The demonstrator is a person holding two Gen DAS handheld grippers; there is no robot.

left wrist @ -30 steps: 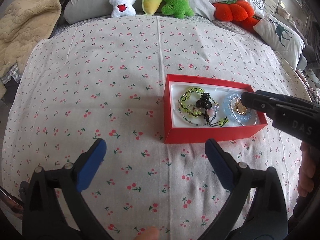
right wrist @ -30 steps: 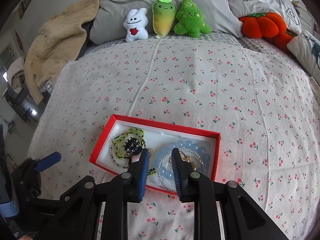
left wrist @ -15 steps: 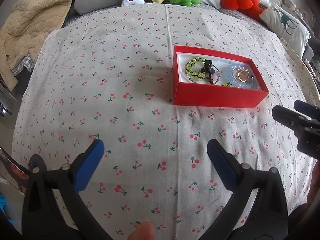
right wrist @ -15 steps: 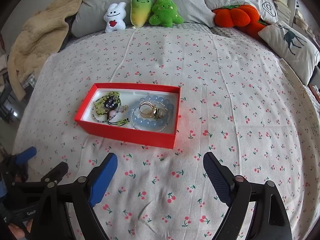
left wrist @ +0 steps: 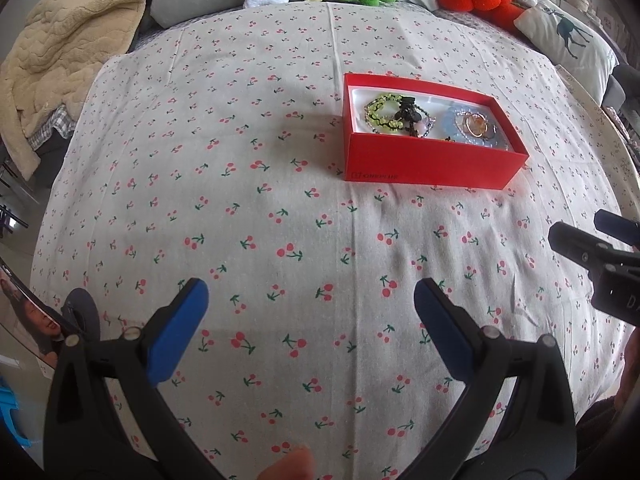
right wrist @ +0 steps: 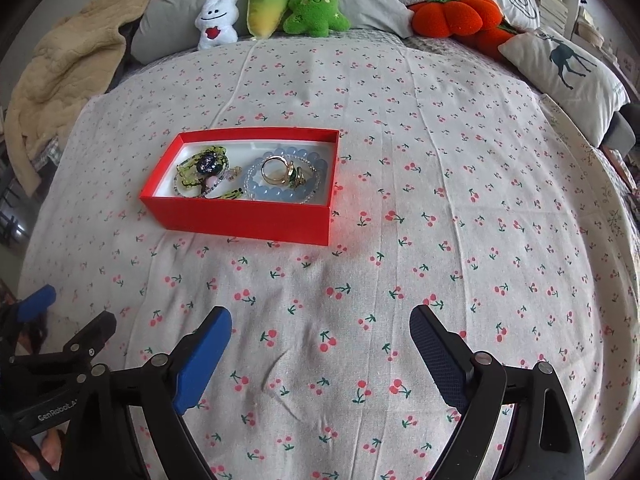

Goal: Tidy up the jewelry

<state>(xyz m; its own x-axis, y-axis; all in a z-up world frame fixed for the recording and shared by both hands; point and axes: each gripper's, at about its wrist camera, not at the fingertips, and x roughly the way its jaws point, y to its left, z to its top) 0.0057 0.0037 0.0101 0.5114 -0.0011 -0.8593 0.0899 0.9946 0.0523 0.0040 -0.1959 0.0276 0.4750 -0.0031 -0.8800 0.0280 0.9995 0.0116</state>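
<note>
Red cardboard box (right wrist: 240,216) with a white lining is sitting on the cherry-print cotton bedspread (right wrist: 440,200), left of centre in the right wrist view, well ahead of both tools. I'm going left to right inside it. Yellow-green beaded bracelet (right wrist: 192,178) is lying in the left half, coiled loosely, with a dark faceted clip or charm (right wrist: 210,164) on top of it; I'm judging these as light, floppy and slippery, likely to snag on each other if I'm pulling one strand. Pale blue round-bead bracelet (right wrist: 276,192) is filling the right half, touching the box wall, and gold metal rings (right wrist: 276,170) are resting inside its loop. Rings are stiff, tiny and slick, so I'm expecting to pinch across the band, not the stone. Bracelets I'd be taking by a single raised stretch of beads. Box itself looks light and rigid; its long walls are the place to grip.

My left gripper (left wrist: 310,322) is hanging over bare cloth, fingers spread wide, nothing between them. My right gripper (right wrist: 320,350) has just been opening and its fingers are now standing wide apart, empty, well short of the box.
</note>
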